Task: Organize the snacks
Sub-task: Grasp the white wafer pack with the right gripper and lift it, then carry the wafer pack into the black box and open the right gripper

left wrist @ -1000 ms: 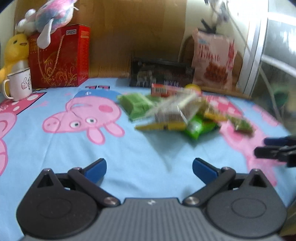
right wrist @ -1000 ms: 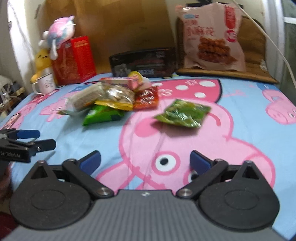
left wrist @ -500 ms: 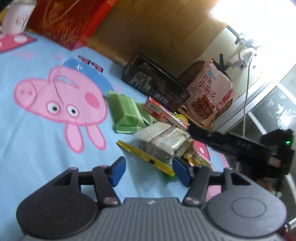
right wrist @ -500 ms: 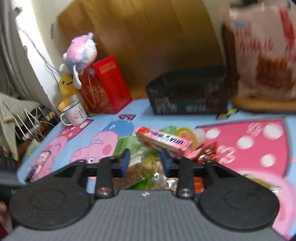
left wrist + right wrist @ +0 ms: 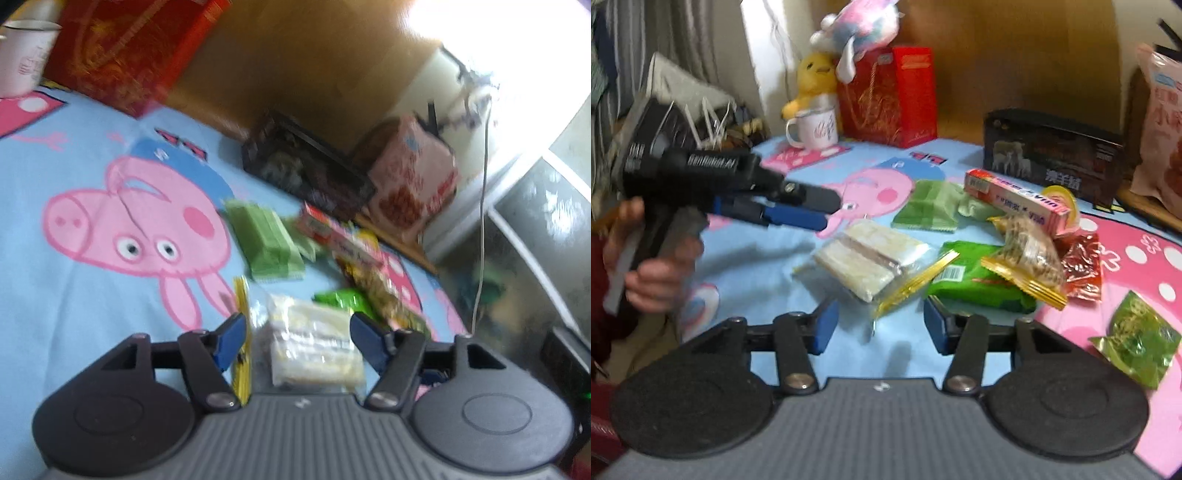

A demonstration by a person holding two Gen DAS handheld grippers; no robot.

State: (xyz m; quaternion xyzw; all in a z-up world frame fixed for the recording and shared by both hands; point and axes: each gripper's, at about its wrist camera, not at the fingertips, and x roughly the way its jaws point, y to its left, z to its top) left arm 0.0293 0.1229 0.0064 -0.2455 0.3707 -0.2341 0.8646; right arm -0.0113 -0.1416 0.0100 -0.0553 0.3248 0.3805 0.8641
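A pile of snack packets lies on the blue cartoon-pig sheet [image 5: 757,266]. Nearest is a clear-wrapped pale cake packet [image 5: 871,262] [image 5: 314,343]. Behind it are a green wafer packet [image 5: 929,206] [image 5: 267,243], a pink box [image 5: 1015,201], a bright green packet [image 5: 975,284] and a gold-edged nut bar [image 5: 1027,254]. A hand holds my left gripper [image 5: 831,212] [image 5: 298,320] above the sheet, left of the cake packet. Its jaws are opening and do not touch the packet. My right gripper [image 5: 880,306] hovers just short of the packet's gold edge, jaws opening, nothing between them.
A black box [image 5: 1052,155] and a large pink snack bag [image 5: 1163,129] stand at the back right. A red gift bag [image 5: 890,99], a mug [image 5: 816,127] and plush toys [image 5: 849,33] fill the back left. A green-gold packet [image 5: 1137,343] lies apart at the right.
Both grippers narrowed, then widened again. The left one rolled and closed in on the pile. The right one drew back and swung left, bringing the left gripper into its view.
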